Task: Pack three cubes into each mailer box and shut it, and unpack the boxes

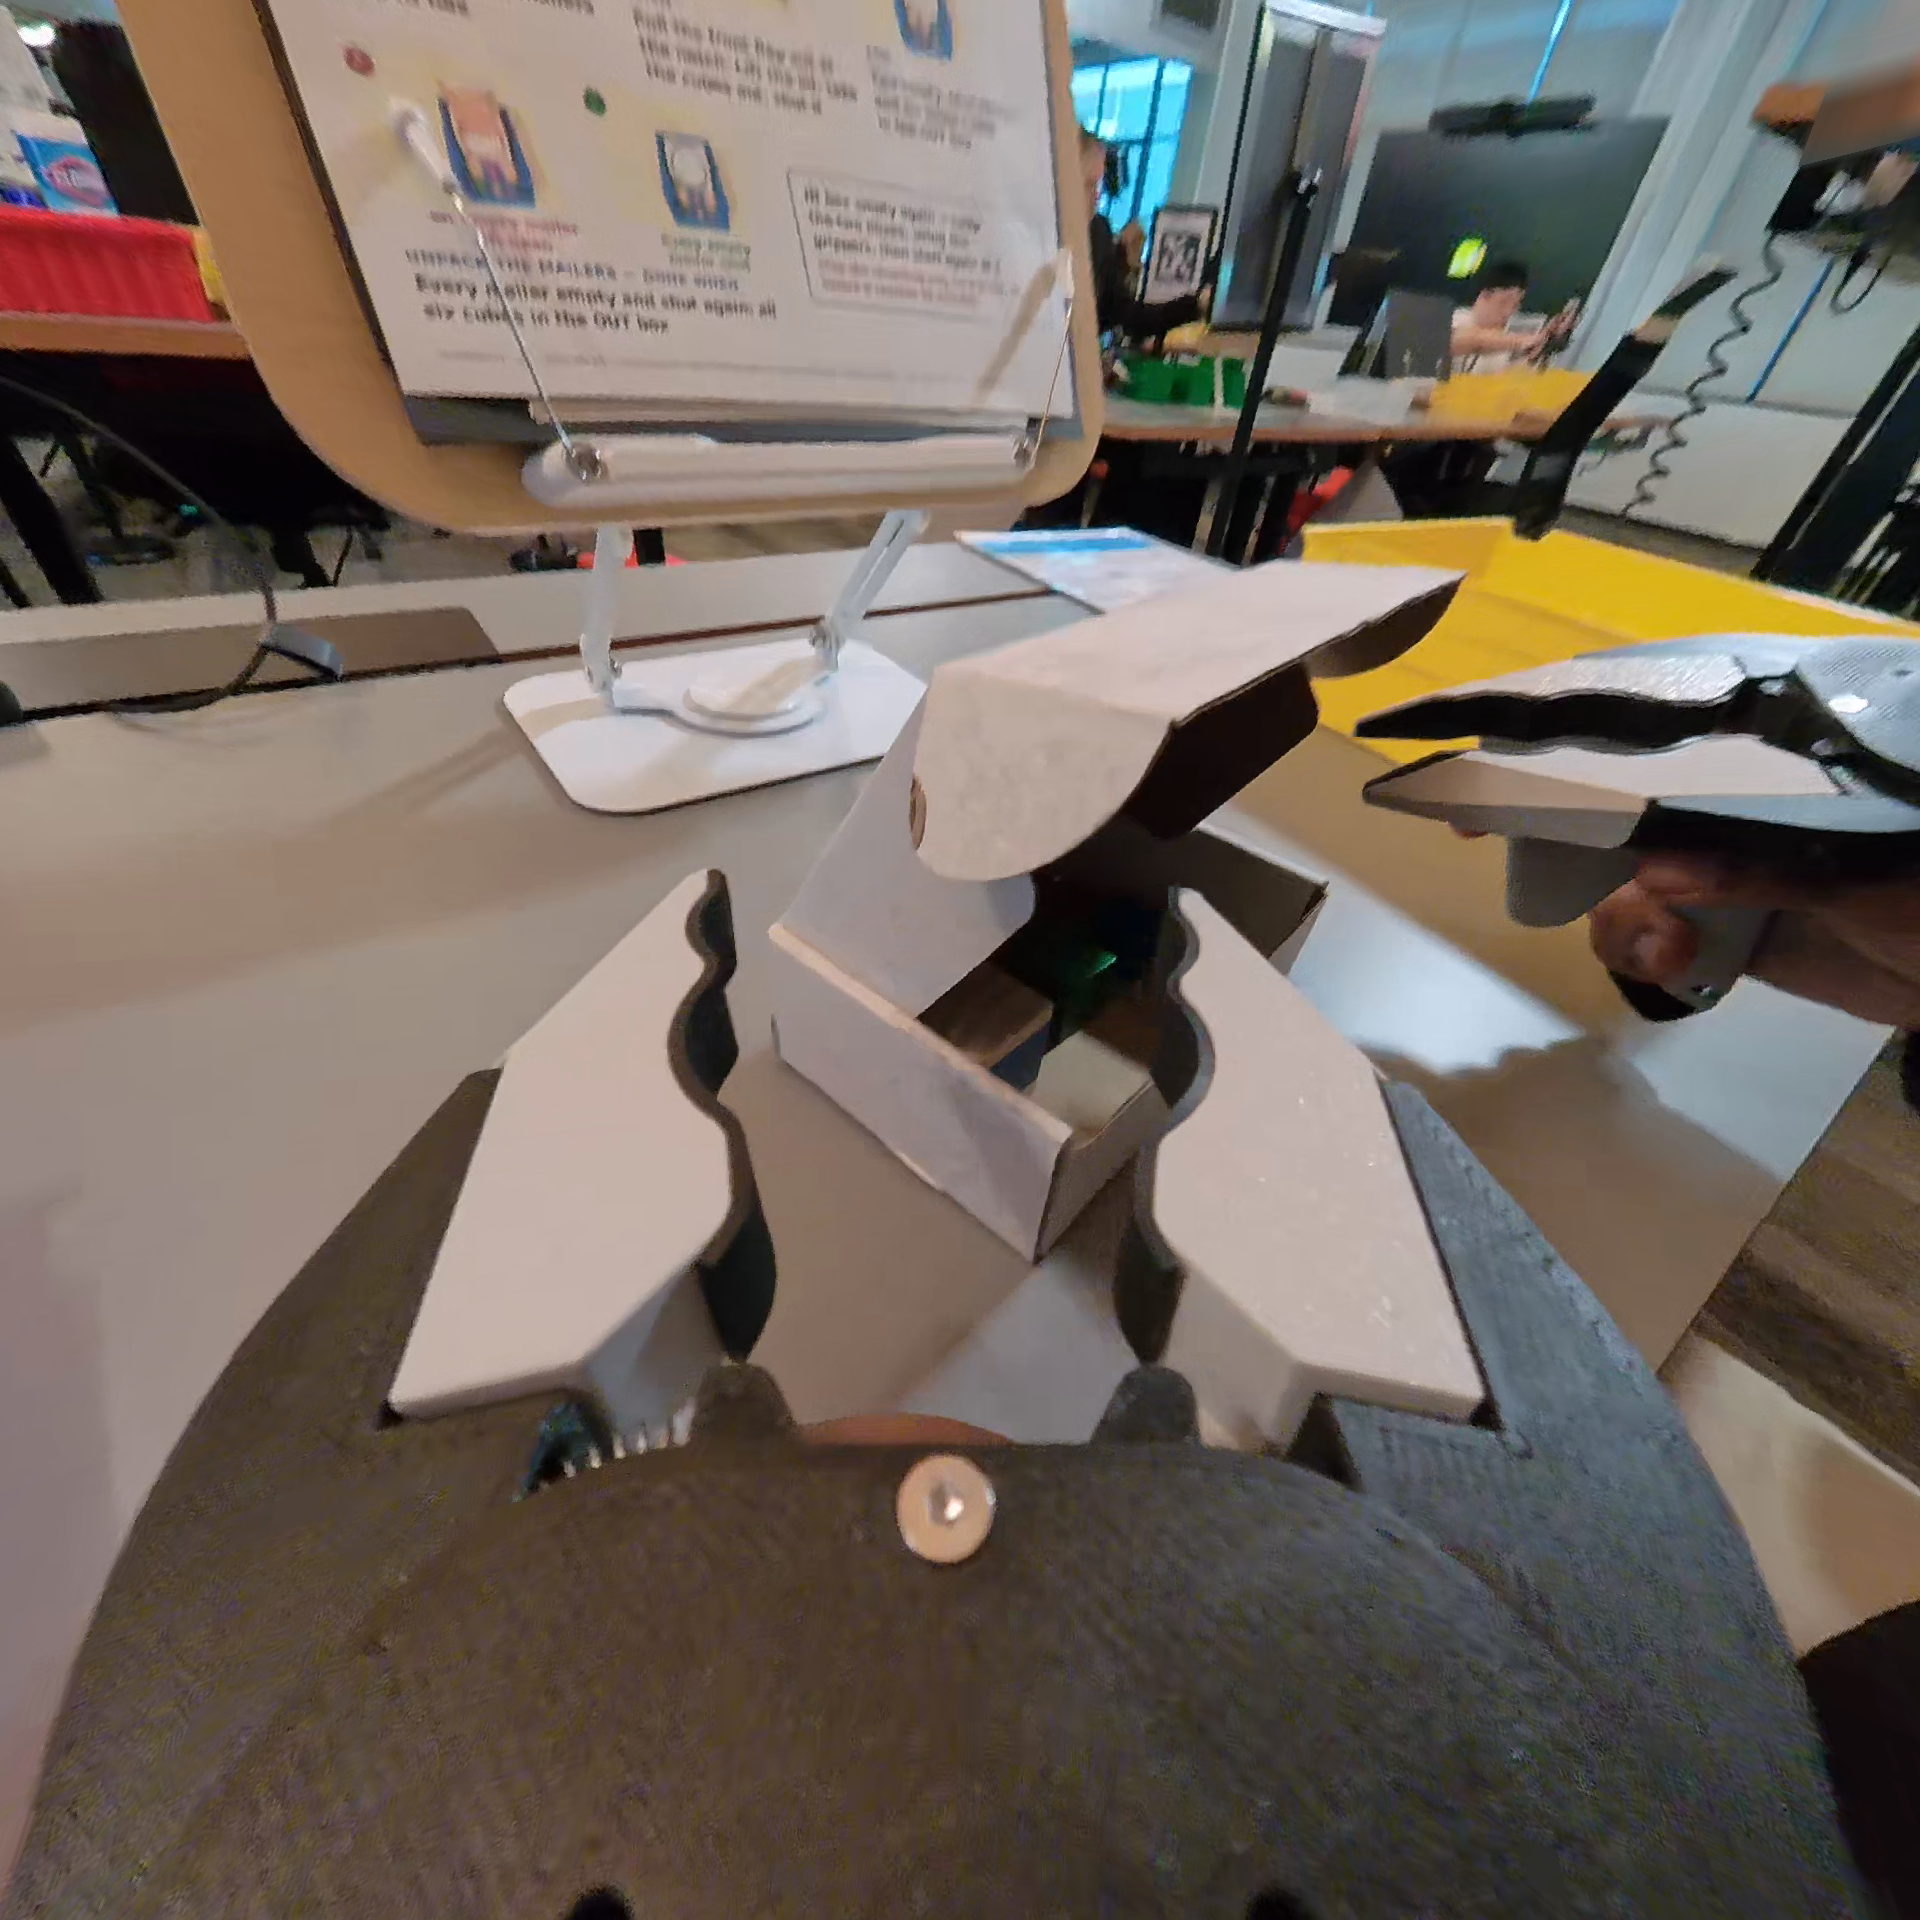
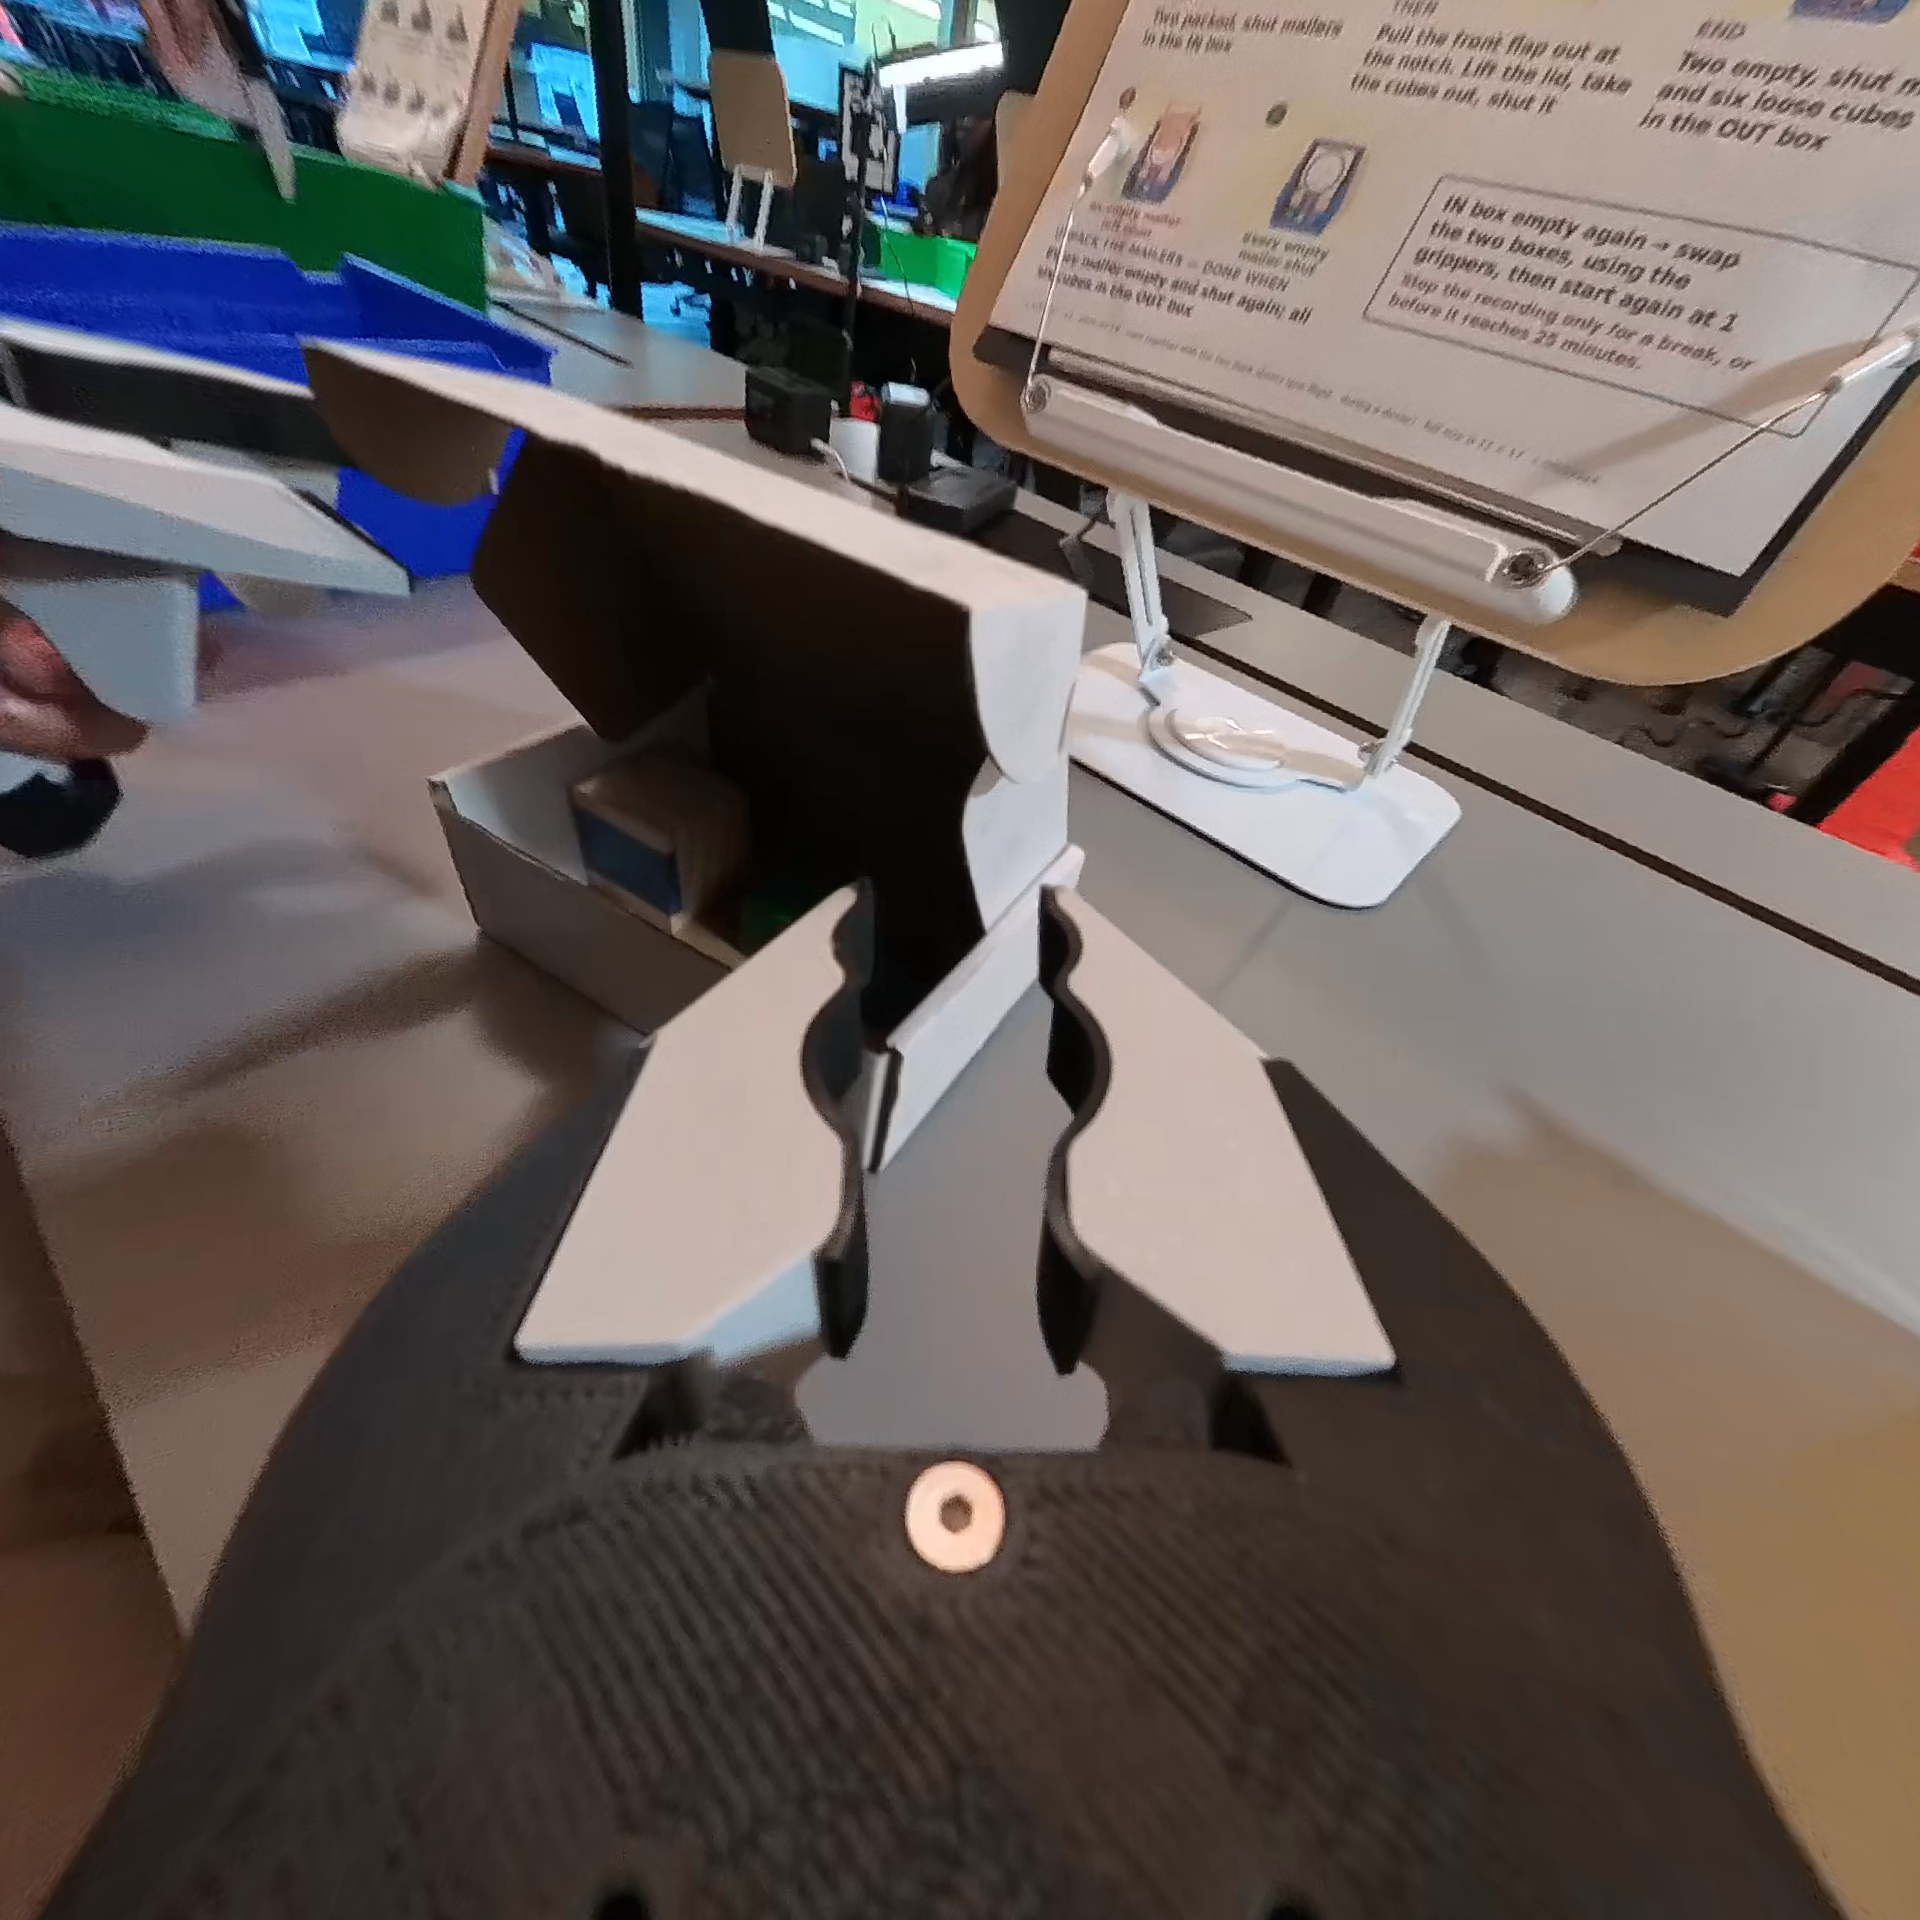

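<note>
Mailer box (image 1: pixel 935 1081) mid-frame on table (image 1: pixel 260 883), lid (image 1: pixel 1122 717) half raised, cubes (image 2: pixel 634 862) inside. Left gripper (image 1: pixel 940 971) spread, empty, straddling near corner. Right gripper (image 2: pixel 951 961) parted, empty, at box end. Risk: unheld lid dropping shut, box skidding if nudged.

Printed writing is readable on a white instruction sheet (image 1: pixel 665 208) clipped to a tan tilted stand (image 1: pixel 312 312) at the back of the worktop (image 1: pixel 208 883). It carries black headings and paragraphs, small captions in red and green under little coloured pictures, and a framed text box at its lower right. The right wrist view shows the same sheet (image 2: pixel 1455 208) more sharply. A blue-and-white printed leaflet (image 1: pixel 1091 561) lies flat on the worktop beside the stand, its print too blurred to read. Farther back stands a black-and-white patterned marker card (image 1: pixel 1182 255), and a dark screen (image 1: pixel 1467 257) shows a small yellow-green logo
</note>
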Motion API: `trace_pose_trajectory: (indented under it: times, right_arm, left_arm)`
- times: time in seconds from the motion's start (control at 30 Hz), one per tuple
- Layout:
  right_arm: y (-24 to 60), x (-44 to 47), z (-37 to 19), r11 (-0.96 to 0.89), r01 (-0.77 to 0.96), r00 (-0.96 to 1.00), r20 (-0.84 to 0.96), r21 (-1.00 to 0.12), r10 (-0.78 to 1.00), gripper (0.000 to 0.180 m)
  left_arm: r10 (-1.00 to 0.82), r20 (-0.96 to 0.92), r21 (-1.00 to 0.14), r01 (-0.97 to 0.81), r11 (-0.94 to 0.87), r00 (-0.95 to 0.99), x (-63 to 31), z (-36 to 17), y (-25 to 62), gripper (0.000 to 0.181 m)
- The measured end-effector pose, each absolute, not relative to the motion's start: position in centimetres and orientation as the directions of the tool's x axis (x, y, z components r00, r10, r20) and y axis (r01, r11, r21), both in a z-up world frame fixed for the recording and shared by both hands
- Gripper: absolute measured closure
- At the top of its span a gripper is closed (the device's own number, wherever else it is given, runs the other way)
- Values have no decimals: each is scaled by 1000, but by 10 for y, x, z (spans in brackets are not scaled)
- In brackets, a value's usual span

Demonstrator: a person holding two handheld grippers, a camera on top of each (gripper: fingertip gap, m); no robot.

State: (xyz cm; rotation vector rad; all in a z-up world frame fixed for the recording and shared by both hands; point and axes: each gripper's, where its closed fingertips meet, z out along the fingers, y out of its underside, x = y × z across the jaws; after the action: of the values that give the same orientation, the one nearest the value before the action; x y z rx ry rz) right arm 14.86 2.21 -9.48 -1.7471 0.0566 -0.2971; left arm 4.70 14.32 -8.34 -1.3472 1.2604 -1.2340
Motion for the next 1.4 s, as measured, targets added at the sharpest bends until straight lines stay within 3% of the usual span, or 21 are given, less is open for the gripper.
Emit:
trace_pose_trajectory:
  times: [0.23,0.47,0.6,0.77,0.97,1.03,1.1,1.2,1.4]
  right_arm:
    - [22,138,-78,-99,95,981,110,-991,-159,132]
    - [14,136,-49,79,-22,993,-31,-997,-117,109]
    - [5,150,-33,190,-88,984,-116,-978,-137,103]
    - [12,158,-29,245,-201,963,-238,-948,-129,101]
    - [33,154,-48,117,-356,933,-361,-927,-19,95]
    - [35,146,-52,85,-391,920,-390,-917,23,98]
    - [35,136,-56,49,-371,928,-369,-927,49,103]
    - [33,128,-63,7,-304,952,-304,-953,22,97]
    - [27,124,-76,-82,-283,958,-285,-956,14,100]
  left_arm:
    - [-997,55,-995,-81,-51,-52,49,-79,131,88]
    - [-982,147,-989,-7,-147,-120,44,-62,126,77]
    - [-958,267,-960,64,-274,-103,41,-47,141,78]
    - [-891,432,-896,46,-442,-143,45,-45,138,93]
    - [-884,448,-894,-48,-445,-137,54,-62,122,98]
    - [-884,435,-900,-78,-428,-171,55,-65,110,109]
    - [-902,394,-919,-112,-379,-179,56,-71,101,113]
    - [-923,325,-942,-152,-298,-208,54,-78,88,121]
    - [-915,356,-926,-207,-316,-193,53,-88,86,122]
